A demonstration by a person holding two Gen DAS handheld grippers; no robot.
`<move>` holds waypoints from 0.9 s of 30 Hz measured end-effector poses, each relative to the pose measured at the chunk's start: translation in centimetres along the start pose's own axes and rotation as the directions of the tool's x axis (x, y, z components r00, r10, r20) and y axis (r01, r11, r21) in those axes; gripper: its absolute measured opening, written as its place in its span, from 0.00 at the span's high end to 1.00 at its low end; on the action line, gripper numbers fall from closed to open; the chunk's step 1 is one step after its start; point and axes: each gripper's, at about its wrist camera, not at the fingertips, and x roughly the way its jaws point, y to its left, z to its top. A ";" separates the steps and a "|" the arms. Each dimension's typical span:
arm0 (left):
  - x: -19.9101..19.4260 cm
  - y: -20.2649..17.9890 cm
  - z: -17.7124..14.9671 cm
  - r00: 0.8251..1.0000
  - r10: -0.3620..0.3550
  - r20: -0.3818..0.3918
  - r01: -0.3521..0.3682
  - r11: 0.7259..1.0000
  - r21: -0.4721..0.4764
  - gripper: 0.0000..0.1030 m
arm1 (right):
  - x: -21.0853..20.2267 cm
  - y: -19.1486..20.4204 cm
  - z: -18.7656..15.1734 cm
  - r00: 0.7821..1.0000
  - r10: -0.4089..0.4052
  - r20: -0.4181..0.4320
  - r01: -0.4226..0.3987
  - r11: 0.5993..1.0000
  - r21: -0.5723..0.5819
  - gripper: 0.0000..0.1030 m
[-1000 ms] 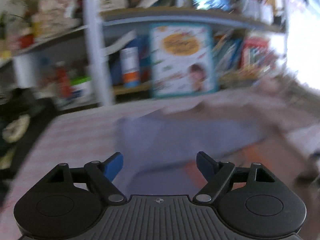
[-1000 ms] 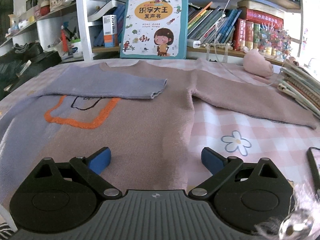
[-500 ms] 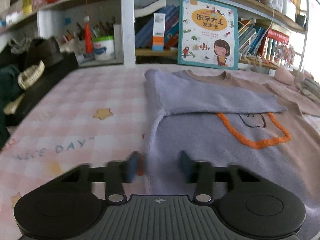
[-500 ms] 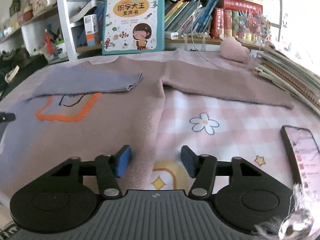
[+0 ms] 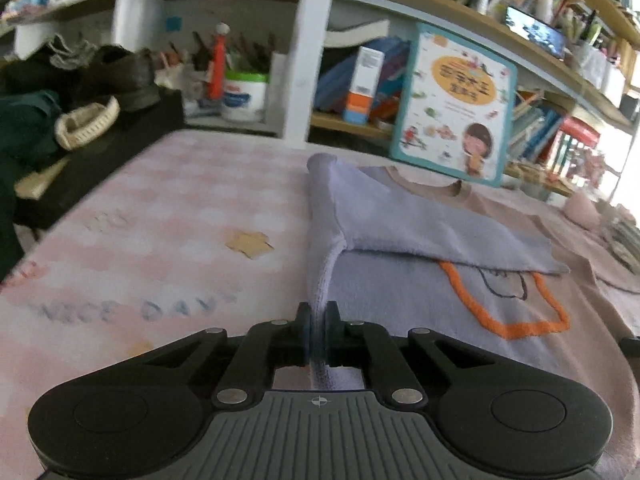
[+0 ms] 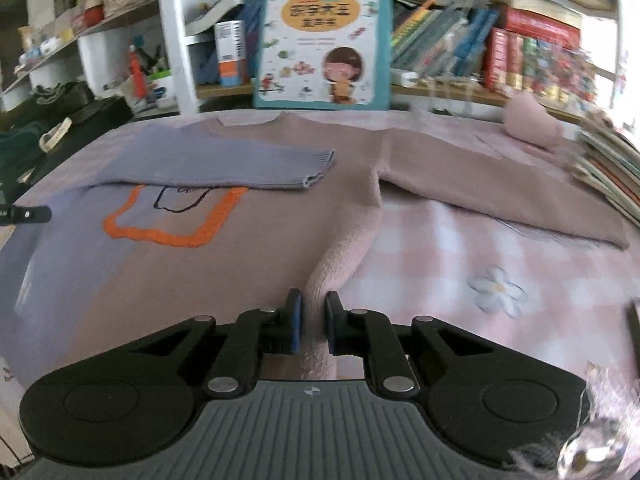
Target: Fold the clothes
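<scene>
The sweater (image 6: pixel 248 264) lies flat on the counter (image 5: pixel 168 240), its lilac sleeve (image 6: pixel 224 166) folded across the chest above the orange outline, its pink sleeve (image 6: pixel 500 196) stretched out to the side. Your left gripper (image 5: pixel 316 330) is clamped on the sweater's lilac side edge, near the hem. Your right gripper (image 6: pixel 312 320) pinches the pink side edge, which bunches up between its fingers. Behind the sweater, a children's book (image 6: pixel 324 40) leans against the shelf (image 5: pixel 352 124).
</scene>
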 end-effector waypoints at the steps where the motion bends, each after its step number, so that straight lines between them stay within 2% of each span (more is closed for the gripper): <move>1: 0.1 0.4 0.3 1.000 0.012 0.003 -0.012 1.000 -0.002 0.95 | 0.5 0.5 0.3 1.000 0.007 0.000 -0.007 1.000 -0.013 0.88; 8: 0.2 3.4 1.2 0.998 0.069 -0.003 -0.069 0.997 -0.038 0.95 | 2.5 4.1 1.5 0.998 0.063 0.000 -0.063 0.993 -0.095 0.88; 13: 0.0 3.9 0.8 0.997 0.080 -0.013 -0.080 0.996 -0.048 0.94 | 2.8 4.2 1.6 0.997 0.072 0.003 -0.071 0.993 -0.093 0.88; 16: -0.7 3.4 0.8 0.994 0.107 0.007 -0.107 0.994 -0.038 0.91 | 2.7 3.8 1.5 0.997 0.076 0.005 -0.075 0.994 -0.078 0.88; 19: -2.0 2.7 1.1 0.990 0.135 0.042 -0.134 0.991 -0.023 0.75 | 2.3 3.2 1.3 0.997 0.070 0.014 -0.069 0.996 -0.060 0.85; 21: -3.1 2.1 1.3 0.986 0.148 0.073 -0.148 0.989 -0.013 0.58 | 1.9 2.7 1.2 0.997 0.068 0.031 -0.067 0.997 -0.045 0.78; 22: -3.5 1.8 1.5 0.985 0.149 0.087 -0.149 0.989 -0.005 0.55 | 1.6 2.4 1.2 0.997 0.064 0.039 -0.062 0.997 -0.040 0.77; 24: -4.4 0.8 1.6 0.984 0.143 0.110 -0.146 0.989 0.018 0.43 | 1.2 1.8 1.1 0.997 0.050 0.055 -0.048 0.998 -0.031 0.69; 27: -5.4 -0.9 1.7 0.984 0.121 0.130 -0.130 0.990 0.057 0.31 | 0.6 0.3 1.0 0.997 0.022 0.076 -0.021 1.000 -0.007 0.56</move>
